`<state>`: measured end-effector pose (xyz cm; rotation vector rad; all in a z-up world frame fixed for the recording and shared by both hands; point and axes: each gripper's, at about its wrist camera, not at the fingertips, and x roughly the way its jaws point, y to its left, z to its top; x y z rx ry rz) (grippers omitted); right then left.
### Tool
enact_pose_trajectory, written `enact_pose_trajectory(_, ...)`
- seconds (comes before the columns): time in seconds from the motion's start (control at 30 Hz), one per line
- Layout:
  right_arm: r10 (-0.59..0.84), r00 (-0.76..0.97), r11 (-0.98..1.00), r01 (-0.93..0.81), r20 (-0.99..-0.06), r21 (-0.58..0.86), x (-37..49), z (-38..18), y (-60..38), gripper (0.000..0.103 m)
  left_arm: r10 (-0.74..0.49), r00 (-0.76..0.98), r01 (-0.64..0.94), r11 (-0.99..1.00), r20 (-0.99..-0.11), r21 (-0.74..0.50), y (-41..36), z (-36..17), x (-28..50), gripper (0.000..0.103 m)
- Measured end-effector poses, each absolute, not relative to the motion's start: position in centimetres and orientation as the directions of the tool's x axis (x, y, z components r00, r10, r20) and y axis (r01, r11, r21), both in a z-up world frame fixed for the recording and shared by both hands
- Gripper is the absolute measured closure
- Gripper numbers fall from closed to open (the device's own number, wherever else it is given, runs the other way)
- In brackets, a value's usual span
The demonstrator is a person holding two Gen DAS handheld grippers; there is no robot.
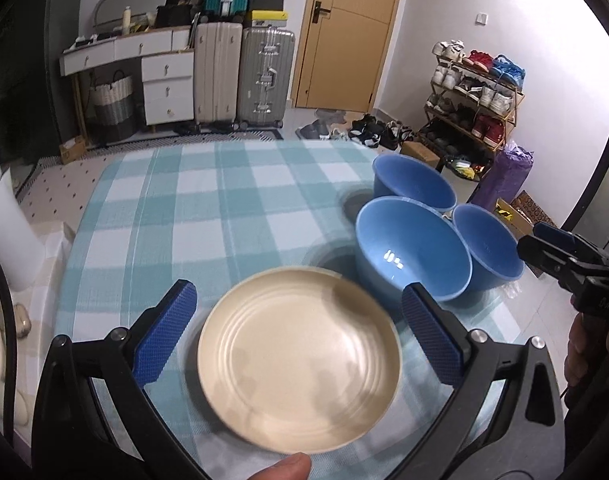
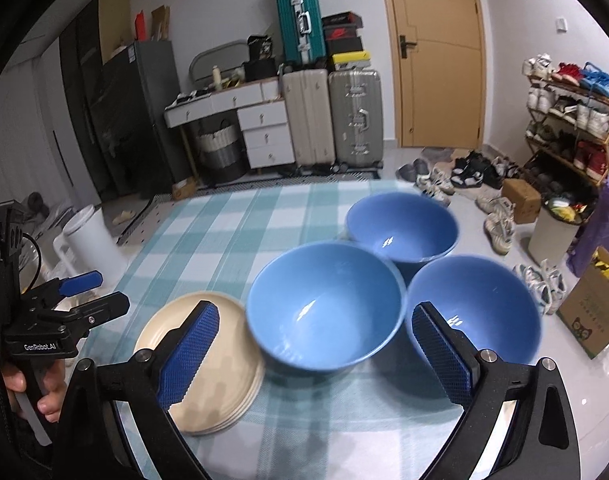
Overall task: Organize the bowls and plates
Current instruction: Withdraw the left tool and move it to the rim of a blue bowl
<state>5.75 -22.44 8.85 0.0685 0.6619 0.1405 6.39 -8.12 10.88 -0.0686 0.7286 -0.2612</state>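
A stack of cream plates (image 1: 298, 360) (image 2: 208, 364) lies near the front of the table with the blue-checked cloth (image 1: 224, 200) (image 2: 232, 232). Three blue bowls stand upright close together to its right: a near one (image 1: 414, 248) (image 2: 324, 304), a far one (image 1: 414, 184) (image 2: 402, 224) and a right one (image 1: 490, 248) (image 2: 474, 308). My left gripper (image 1: 298, 288) (image 2: 80, 296) hangs open above the plates, its pads clear of them. My right gripper (image 2: 315, 308) (image 1: 560, 256) is open wide above the near bowl, touching nothing. Both views are slightly blurred.
A white bin (image 1: 8, 224) (image 2: 92, 240) stands on the floor left of the table. Beyond the far edge are suitcases (image 2: 332, 116), a drawer unit (image 2: 264, 128), a door (image 2: 440, 52) and a shoe rack (image 2: 572, 120). A cardboard box (image 2: 592, 308) sits at the right.
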Motion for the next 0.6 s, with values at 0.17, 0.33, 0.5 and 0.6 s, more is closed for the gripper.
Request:
enact_pose_trajectory(0.17,0.123,0.800,0.992,-0.076,-0.587,0.105,6.3,10.7,-25.0,0.004,-0.272,0.729,0.242,0.961,-0.628,-0.136,-10.3,12.5,7.9,0.001)
enact_pose_trajectory(0.33,0.102,0.805,0.993,-0.050,-0.584,0.105,7.0,11.8,-27.7,0.004,-0.290,0.730,0.267,0.955,-0.619,-0.132,-12.6,13.7,10.0,0.001)
enact_pose_trajectory(0.5,0.079,0.810,0.995,-0.027,-0.582,0.099,7.9,12.6,-29.8,0.004,-0.303,0.727,0.292,0.949,-0.616,-0.122,-14.9,14.4,12.1,0.001)
enact_pose_trajectory(0.6,0.069,0.808,0.995,-0.018,-0.585,0.094,8.5,12.9,-30.9,0.004,-0.312,0.716,0.298,0.946,-0.624,-0.131,-16.0,14.3,13.7,0.001)
